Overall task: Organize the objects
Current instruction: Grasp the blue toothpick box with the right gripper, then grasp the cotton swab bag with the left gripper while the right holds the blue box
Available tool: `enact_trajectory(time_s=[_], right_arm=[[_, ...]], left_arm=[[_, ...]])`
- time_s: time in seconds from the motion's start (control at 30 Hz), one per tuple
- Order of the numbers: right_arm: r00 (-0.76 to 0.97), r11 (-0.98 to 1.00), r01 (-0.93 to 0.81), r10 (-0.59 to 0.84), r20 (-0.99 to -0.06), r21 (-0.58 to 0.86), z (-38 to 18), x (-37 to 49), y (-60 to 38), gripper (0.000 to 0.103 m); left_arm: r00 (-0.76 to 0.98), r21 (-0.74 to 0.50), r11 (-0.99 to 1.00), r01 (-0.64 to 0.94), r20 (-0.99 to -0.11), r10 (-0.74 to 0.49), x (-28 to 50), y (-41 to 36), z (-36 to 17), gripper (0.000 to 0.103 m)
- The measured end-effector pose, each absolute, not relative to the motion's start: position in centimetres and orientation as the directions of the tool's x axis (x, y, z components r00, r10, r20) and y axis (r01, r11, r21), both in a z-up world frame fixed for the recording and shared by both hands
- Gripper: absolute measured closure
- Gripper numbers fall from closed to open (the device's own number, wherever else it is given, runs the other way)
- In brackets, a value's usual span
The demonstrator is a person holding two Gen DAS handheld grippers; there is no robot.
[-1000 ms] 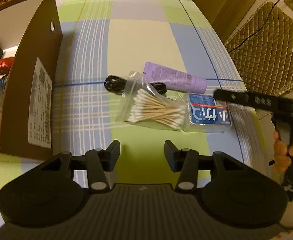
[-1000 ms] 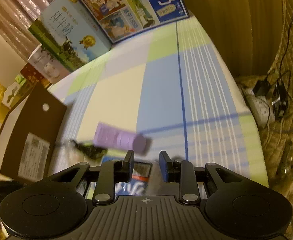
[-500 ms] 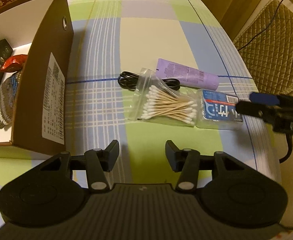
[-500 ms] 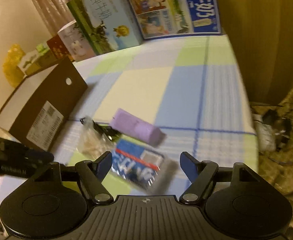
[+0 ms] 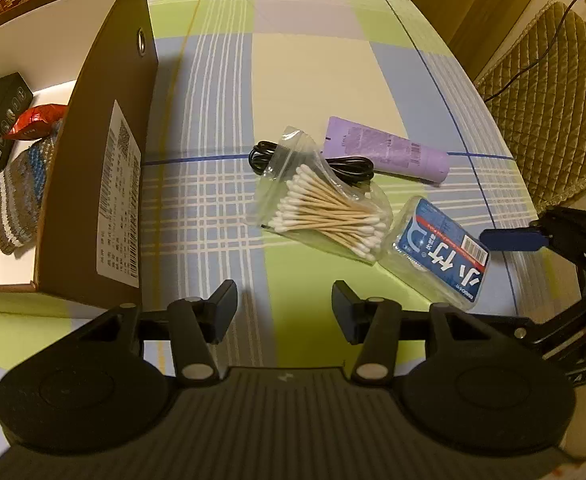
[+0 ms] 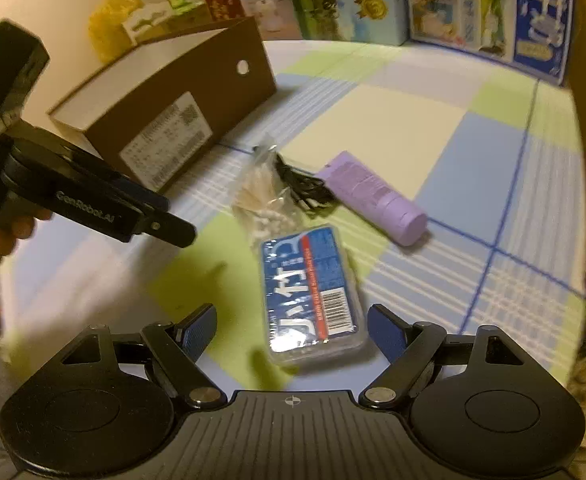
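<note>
With its jaws opening wide and empty around a clear flat case with a blue label (image 6: pixel 311 294), the right gripper (image 6: pixel 292 334) hovers while the left gripper (image 5: pixel 284 306) opens slightly beside the brown cardboard box (image 5: pixel 93 184), which already holds several items; four remain on the checked tablecloth (image 5: pixel 309 68).

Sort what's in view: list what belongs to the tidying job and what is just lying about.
Job:
cotton swab bag
blue-labelled clear case
purple tube
black cable
brown box

Lying about:
milk cartons
quilted cushion
yellow packet
</note>
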State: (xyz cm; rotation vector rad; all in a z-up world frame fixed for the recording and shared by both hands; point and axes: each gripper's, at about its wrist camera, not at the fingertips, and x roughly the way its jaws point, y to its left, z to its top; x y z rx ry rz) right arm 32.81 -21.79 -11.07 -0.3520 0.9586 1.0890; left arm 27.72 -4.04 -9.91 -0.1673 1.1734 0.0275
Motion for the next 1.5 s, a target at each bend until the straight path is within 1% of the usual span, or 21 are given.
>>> enact_trajectory(time_s=[0.17, 0.23, 0.27, 0.3, 0.4, 0.53, 0.63, 0.77, 0.83, 0.9, 1.07, 1.2, 1.27, 1.33, 1.4, 1.5], right_arm=[[0.178, 0.5, -0.851, 0.559, -0.81, 0.158, -12.0, 33.1, -20.1, 0.023], [0.19, 0.504, -0.852, 0.546, -0.816, 0.14, -12.3, 32.9, -19.3, 0.025], [0.202, 0.509, -0.852, 0.538, -0.818, 0.125, -12.4, 32.7, -19.1, 0.029], [0.217, 0.52, -0.848, 0.522, -0.825, 0.106, -12.5, 32.6, -18.9, 0.043], [0.244, 0.554, -0.828, 0.501, -0.831, 0.091, -12.5, 32.5, -19.2, 0.048], [0.287, 0.645, -0.759, 0.455, -0.843, 0.09, -12.2, 32.7, -20.8, 0.048], [0.318, 0.704, -0.704, 0.43, -0.845, 0.093, -12.0, 32.9, -22.4, 0.048], [0.357, 0.765, -0.637, 0.396, -0.846, 0.09, -11.8, 33.5, -24.3, 0.048], [0.378, 0.794, -0.601, 0.381, -0.844, 0.09, -11.6, 33.8, -25.3, 0.048], [0.393, 0.814, -0.573, 0.373, -0.841, 0.093, -11.5, 34.2, -26.1, 0.048], [0.399, 0.828, -0.551, 0.374, -0.837, 0.107, -11.4, 34.6, -26.6, 0.048], [0.401, 0.829, -0.55, 0.371, -0.837, 0.103, -11.6, 34.6, -26.5, 0.048], [0.399, 0.827, -0.552, 0.372, -0.838, 0.104, -11.6, 34.6, -26.5, 0.048], [0.396, 0.826, -0.553, 0.372, -0.839, 0.105, -11.6, 34.7, -26.5, 0.048], [0.393, 0.826, -0.554, 0.372, -0.841, 0.106, -11.6, 34.7, -26.5, 0.048], [0.389, 0.826, -0.555, 0.365, -0.846, 0.101, -11.8, 34.7, -26.5, 0.048]], left_arm=[[0.385, -0.112, 0.988, -0.104, -0.921, -0.063, 27.9, -4.1, -9.9, 0.055], [0.384, -0.112, 0.988, -0.105, -0.921, -0.064, 27.9, -4.1, -9.9, 0.055], [0.386, -0.114, 0.988, -0.103, -0.92, -0.066, 27.9, -4.1, -9.9, 0.054], [0.386, -0.115, 0.988, -0.102, -0.92, -0.067, 28.0, -4.2, -9.9, 0.052], [0.391, -0.118, 0.988, -0.098, -0.918, -0.071, 28.0, -4.3, -10.0, 0.048], [0.397, -0.138, 0.986, -0.098, -0.914, -0.088, 28.3, -4.5, -10.0, 0.04], [0.402, -0.177, 0.977, -0.117, -0.908, -0.116, 28.8, -4.7, -9.8, 0.034], [0.428, -0.249, 0.951, -0.182, -0.891, -0.151, 30.1, -4.8, -9.2, 0.025], [0.445, -0.258, 0.94, -0.224, -0.885, -0.136, 31.0, -4.8, -9.0, 0.019], [0.448, -0.261, 0.929, -0.263, -0.886, -0.122, 32.0, -4.7, -9.3, 0.017], [0.409, -0.199, 0.927, -0.317, -0.911, -0.056, 33.6, -4.9, -11.0, 0.017], [0.362, -0.173, 0.936, -0.308, -0.931, -0.052, 33.5, -4.8, -12.5, 0.019], [0.366, -0.149, 0.949, -0.277, -0.93, -0.04, 32.8, -4.8, -12.4, 0.027], [0.364, -0.116, 0.965, -0.237, -0.931, -0.022, 32.0, -4.7, -12.3, 0.041], [0.359, -0.11, 0.97, -0.216, -0.933, -0.025, 31.1, -4.2, -12.2, 0.045], [0.362, -0.118, 0.973, -0.197, -0.931, -0.04, 30.1, -3.6, -12.1, 0.045]])
